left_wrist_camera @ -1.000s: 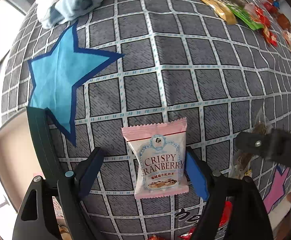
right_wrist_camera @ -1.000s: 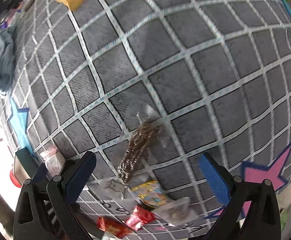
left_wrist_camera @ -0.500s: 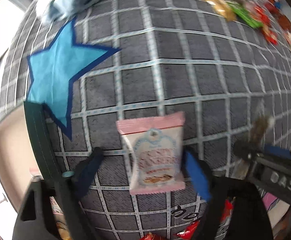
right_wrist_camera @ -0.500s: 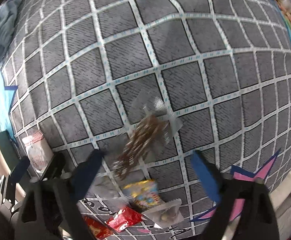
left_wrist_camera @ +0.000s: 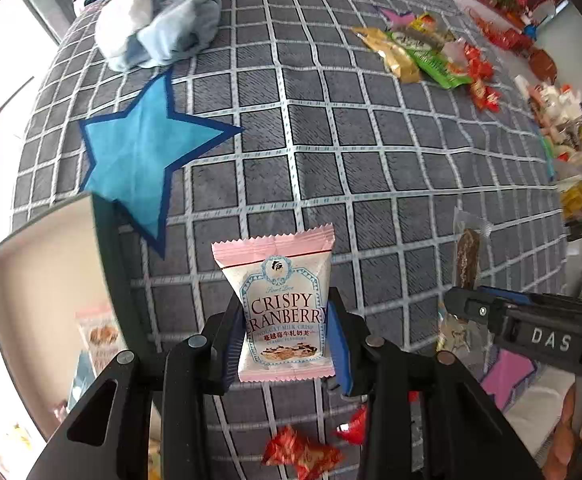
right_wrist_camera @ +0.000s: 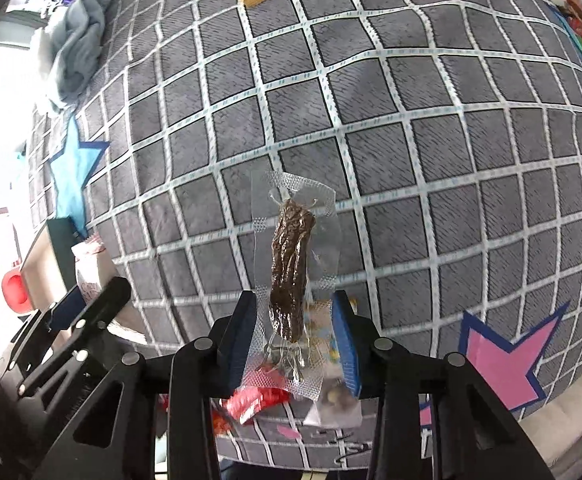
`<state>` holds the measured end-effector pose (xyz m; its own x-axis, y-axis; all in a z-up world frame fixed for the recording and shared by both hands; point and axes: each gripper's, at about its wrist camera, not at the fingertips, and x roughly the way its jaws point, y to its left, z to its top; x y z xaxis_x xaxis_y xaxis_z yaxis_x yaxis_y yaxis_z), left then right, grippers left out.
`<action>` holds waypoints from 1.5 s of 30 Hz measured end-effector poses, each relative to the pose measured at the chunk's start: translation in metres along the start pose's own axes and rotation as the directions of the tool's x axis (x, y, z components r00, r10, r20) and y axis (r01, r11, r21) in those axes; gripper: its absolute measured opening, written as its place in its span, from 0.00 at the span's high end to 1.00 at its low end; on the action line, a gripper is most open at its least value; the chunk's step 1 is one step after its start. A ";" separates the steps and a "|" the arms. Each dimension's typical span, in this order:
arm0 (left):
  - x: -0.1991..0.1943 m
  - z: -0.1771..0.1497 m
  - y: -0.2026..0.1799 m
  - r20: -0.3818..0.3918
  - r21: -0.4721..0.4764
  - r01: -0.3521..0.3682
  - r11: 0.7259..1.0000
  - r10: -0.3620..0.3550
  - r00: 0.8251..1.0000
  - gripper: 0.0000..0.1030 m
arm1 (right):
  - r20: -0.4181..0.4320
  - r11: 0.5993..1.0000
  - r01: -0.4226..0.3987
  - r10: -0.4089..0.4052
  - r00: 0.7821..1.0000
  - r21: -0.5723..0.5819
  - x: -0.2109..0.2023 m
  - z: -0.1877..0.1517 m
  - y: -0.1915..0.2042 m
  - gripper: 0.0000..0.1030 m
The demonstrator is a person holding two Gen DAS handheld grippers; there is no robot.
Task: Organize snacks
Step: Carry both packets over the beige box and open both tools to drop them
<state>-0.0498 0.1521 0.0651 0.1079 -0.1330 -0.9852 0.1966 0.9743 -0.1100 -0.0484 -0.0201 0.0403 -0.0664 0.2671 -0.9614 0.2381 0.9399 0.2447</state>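
My left gripper (left_wrist_camera: 287, 344) is shut on a pink "Crispy Cranberry" nougat packet (left_wrist_camera: 281, 304) and holds it above the grey checked cloth (left_wrist_camera: 371, 168). My right gripper (right_wrist_camera: 295, 340) is shut on a clear vacuum pack with a dark brown meat stick (right_wrist_camera: 291, 268), lifted off the cloth. The meat stick also shows in the left wrist view (left_wrist_camera: 467, 260), with the right gripper at the right edge. The pink packet shows in the right wrist view (right_wrist_camera: 89, 268) at the left.
An open beige box (left_wrist_camera: 43, 280) with a dark green lid edge stands at the left. Red wrapped sweets (left_wrist_camera: 303, 452) lie near the cloth's front edge. More snack bags (left_wrist_camera: 423, 56) lie at the far right. A crumpled blue towel (left_wrist_camera: 159, 12) lies at the back.
Both grippers have closed, the left on the pink packet and the right on the meat stick pack. Both packs have been lifted off the cloth.
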 end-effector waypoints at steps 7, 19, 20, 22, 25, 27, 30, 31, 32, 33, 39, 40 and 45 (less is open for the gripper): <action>-0.034 -0.035 0.024 0.024 -0.008 0.019 1.000 -0.019 1.000 0.60 | 0.020 0.997 -0.005 0.007 1.000 -0.074 -0.024 -0.045 0.018 0.61; -0.060 -0.088 0.086 0.050 -0.154 -0.022 0.988 0.031 0.998 0.60 | 0.009 0.963 0.028 -0.027 1.000 -0.268 -0.009 -0.073 0.080 0.61; -0.061 -0.089 0.090 0.055 -0.171 -0.024 0.985 0.034 0.998 0.60 | 0.009 0.958 0.027 -0.026 1.000 -0.285 -0.007 -0.074 0.088 0.61; -0.063 -0.092 0.098 0.062 -0.194 -0.027 0.981 0.040 0.997 0.60 | 0.010 0.948 0.031 -0.029 1.000 -0.317 -0.005 -0.075 0.105 0.61; -0.068 -0.098 0.108 0.076 -0.211 -0.032 0.977 0.049 0.996 0.60 | 0.006 0.931 0.035 -0.035 0.999 -0.363 -0.003 -0.077 0.123 0.61; -0.071 -0.102 0.117 0.082 -0.223 -0.033 0.974 0.053 0.995 0.60 | 0.004 0.923 0.037 -0.039 0.999 -0.384 -0.003 -0.079 0.133 0.61; -0.073 -0.107 0.130 0.085 -0.250 -0.034 0.968 0.057 0.995 0.60 | 0.000 0.909 0.039 -0.043 0.999 -0.416 0.002 -0.081 0.151 0.61; -0.073 -0.108 0.134 0.086 -0.261 -0.036 0.965 0.060 0.995 0.60 | -0.001 0.903 0.039 -0.044 0.999 -0.428 0.004 -0.082 0.157 0.61; -0.073 -0.110 0.140 0.086 -0.274 -0.037 0.961 0.063 0.994 0.60 | -0.002 0.900 0.041 -0.046 0.999 -0.435 0.006 -0.081 0.163 0.61; -0.074 -0.111 0.145 0.086 -0.282 -0.037 0.959 0.064 0.994 0.60 | -0.003 0.897 0.042 -0.048 0.999 -0.439 0.008 -0.082 0.169 0.61; -0.073 -0.118 0.169 0.083 -0.322 -0.041 0.946 0.071 0.994 0.60 | -0.016 0.879 0.044 -0.059 0.998 -0.475 0.017 -0.085 0.195 0.61; -0.072 -0.118 0.173 0.083 -0.327 -0.042 0.944 0.073 0.994 0.60 | -0.018 0.874 0.047 -0.064 0.998 -0.483 0.019 -0.086 0.199 0.61; -0.068 -0.121 0.185 0.079 -0.347 -0.043 0.937 0.075 0.994 0.60 | -0.027 0.858 0.049 -0.073 0.997 -0.511 0.024 -0.088 0.217 0.61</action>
<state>-0.1385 0.3638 0.0960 0.1992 -0.0739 -0.9772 -0.1582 0.9816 -0.1065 -0.0837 0.2095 0.0810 -0.1097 0.2035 -0.9729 -0.2941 0.9284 0.2273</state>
